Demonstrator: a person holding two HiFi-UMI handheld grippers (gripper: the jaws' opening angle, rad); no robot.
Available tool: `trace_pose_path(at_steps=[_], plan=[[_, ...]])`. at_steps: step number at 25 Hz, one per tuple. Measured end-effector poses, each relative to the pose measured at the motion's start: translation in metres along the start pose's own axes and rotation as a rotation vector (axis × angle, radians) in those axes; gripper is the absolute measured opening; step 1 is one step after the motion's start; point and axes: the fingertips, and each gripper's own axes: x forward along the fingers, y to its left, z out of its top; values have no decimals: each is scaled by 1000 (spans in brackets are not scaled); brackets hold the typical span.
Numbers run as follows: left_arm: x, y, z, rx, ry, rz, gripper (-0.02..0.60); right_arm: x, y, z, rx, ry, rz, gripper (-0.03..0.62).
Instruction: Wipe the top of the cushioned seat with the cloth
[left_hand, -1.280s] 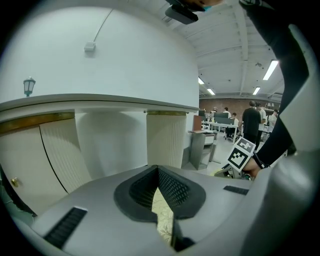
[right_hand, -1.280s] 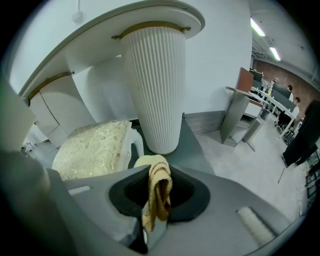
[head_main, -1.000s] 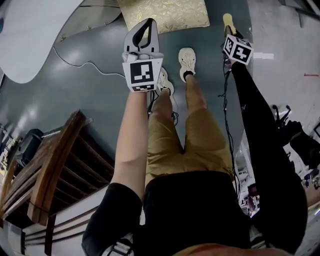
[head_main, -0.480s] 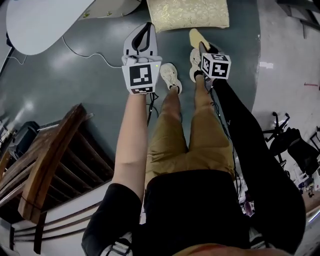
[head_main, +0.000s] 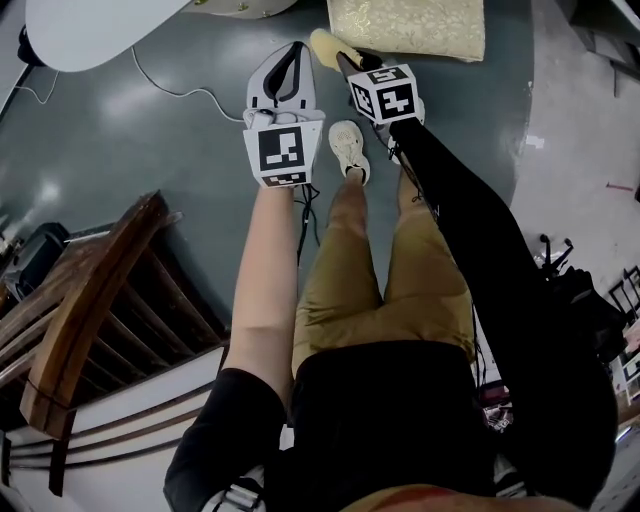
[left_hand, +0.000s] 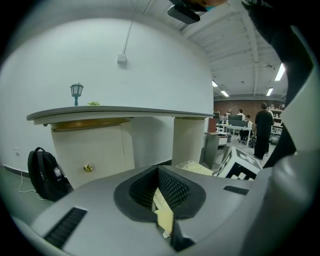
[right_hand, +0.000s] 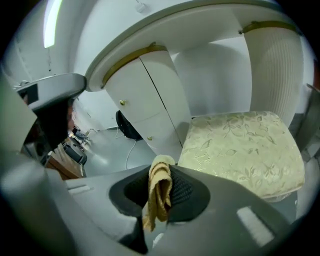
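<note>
Nubby yellow cloth (right_hand: 159, 195) clamped in right claw (right_hand: 161, 176), left claw (left_hand: 161, 202) together, floral-embossed cushioned seat (right_hand: 240, 150).

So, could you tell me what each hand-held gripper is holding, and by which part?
The right hand-held gripper pinches the cloth at its bunched middle. The left hand-held gripper is shut on a pale scrap, unidentifiable.

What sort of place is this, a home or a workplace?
Probably a big open workplace or lab hall: ceiling strip lights and people at desks in the background, a bare grey floor with a loose cable, and a lone cushioned seat.
</note>
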Motion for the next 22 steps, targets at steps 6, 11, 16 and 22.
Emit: trace_pose_path(at_steps=[6,11,16,22], plan=[[8,-3,-4,-1,12,7,7,9,-52,-6,-42,69,-105,57],[25,-15,3,12,16,-9,6,-10,-93,-14,-24,75,-162,57],[46,-34,11,25,24,-21,6,-41,-153,-15,2,70,-232,57],[74,-64,28,43,28,-34,6,-94,-240,-19,55,70,-337,57]])
